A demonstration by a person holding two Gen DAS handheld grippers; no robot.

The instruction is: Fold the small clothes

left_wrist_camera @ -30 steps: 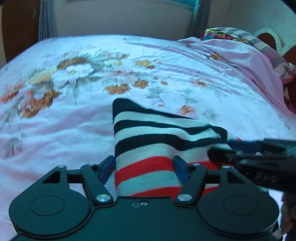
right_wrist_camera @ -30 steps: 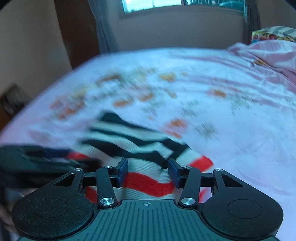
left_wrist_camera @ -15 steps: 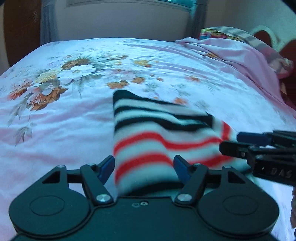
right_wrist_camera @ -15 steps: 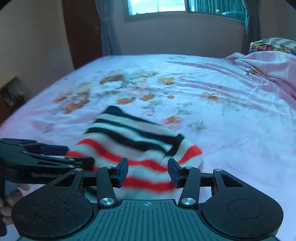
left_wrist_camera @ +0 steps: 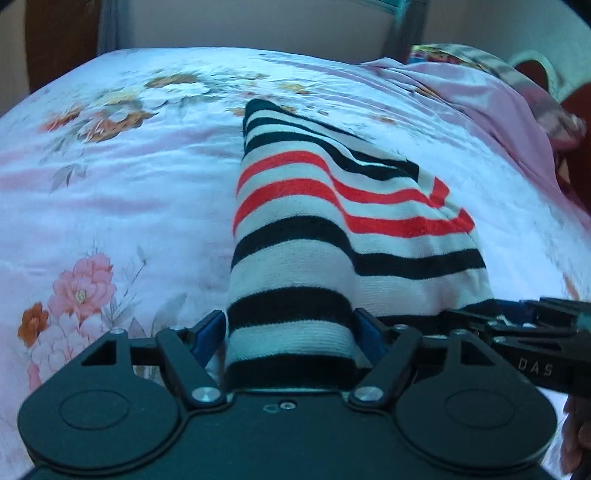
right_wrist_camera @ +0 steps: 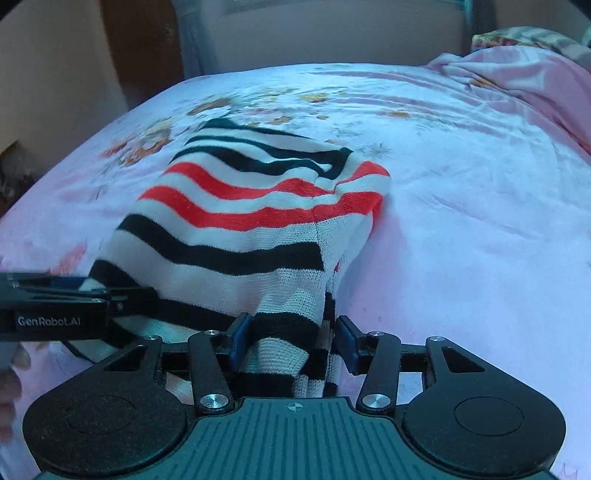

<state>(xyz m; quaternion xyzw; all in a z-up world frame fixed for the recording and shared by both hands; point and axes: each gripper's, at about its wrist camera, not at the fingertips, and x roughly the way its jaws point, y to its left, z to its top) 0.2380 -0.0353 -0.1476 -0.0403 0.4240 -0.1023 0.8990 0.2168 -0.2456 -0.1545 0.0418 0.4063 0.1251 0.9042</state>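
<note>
A small knit garment with black, white and red stripes (left_wrist_camera: 332, 229) lies stretched over the floral bedsheet (left_wrist_camera: 129, 177). My left gripper (left_wrist_camera: 290, 332) is shut on its near left edge. My right gripper (right_wrist_camera: 291, 339) is shut on its near right edge, where the cloth bunches and a seam shows. The garment (right_wrist_camera: 240, 206) runs away from both grippers, its far end resting on the bed. The right gripper shows at the right of the left wrist view (left_wrist_camera: 517, 325); the left gripper shows at the left of the right wrist view (right_wrist_camera: 74, 306).
A crumpled pink blanket (left_wrist_camera: 498, 96) and a patterned pillow (right_wrist_camera: 528, 37) lie at the bed's far right. A wall with curtains (right_wrist_camera: 332, 33) stands behind the bed. A dark wooden panel (left_wrist_camera: 55, 33) is at the far left.
Both grippers have pulled the garment toward me and lifted its near edge. More stripes now show, and the cloth is drawn out longer across the bed.
</note>
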